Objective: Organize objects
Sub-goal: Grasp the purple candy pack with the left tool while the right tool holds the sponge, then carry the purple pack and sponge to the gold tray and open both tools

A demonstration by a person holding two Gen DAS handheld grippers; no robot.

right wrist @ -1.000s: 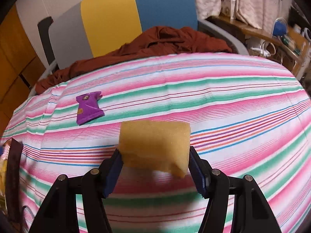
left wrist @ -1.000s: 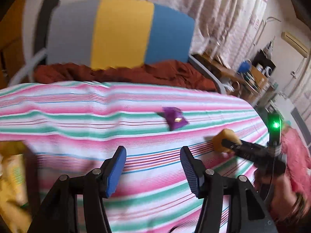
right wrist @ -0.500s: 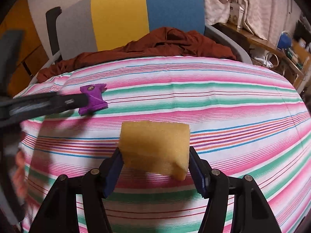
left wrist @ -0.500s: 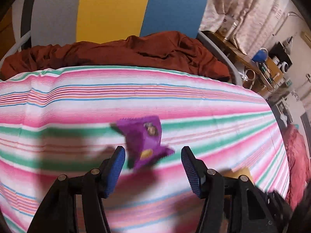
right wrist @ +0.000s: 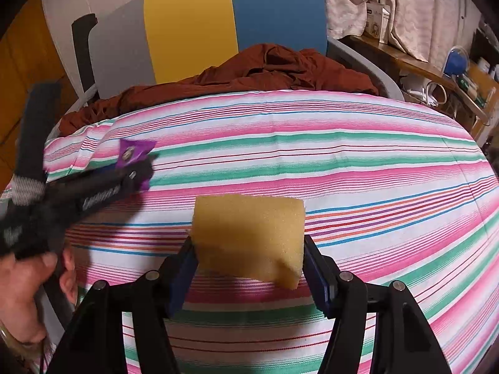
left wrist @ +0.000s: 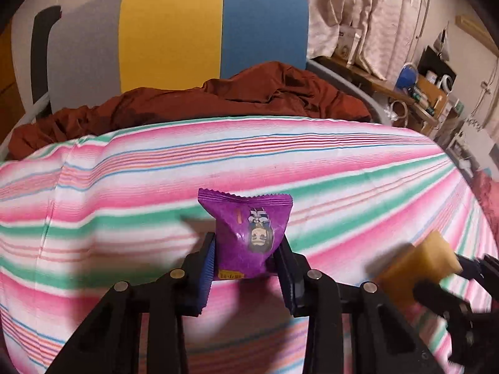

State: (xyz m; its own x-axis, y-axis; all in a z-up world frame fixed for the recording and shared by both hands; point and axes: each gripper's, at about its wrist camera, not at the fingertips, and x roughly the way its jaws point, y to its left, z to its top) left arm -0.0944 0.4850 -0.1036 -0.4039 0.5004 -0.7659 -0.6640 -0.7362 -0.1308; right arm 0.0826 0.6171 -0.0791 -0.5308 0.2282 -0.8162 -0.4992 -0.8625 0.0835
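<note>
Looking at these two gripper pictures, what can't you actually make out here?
- Purple snack packet: its lower sides sit behind the left gripper's blue pads; the small print is too small to read. In the right wrist view it is blurred.
- Yellow sponge: the right gripper's pads cover its ends; its underside faces away. In the left wrist view it is blurred.
- Shelf clutter: too small, fisheye-bent.
- Where the objects belong: no container in view.

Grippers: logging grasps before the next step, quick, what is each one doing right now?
Left gripper: jaws have just been closing, now shut on the purple snack packet.
Right gripper: shut on the yellow sponge.
</note>
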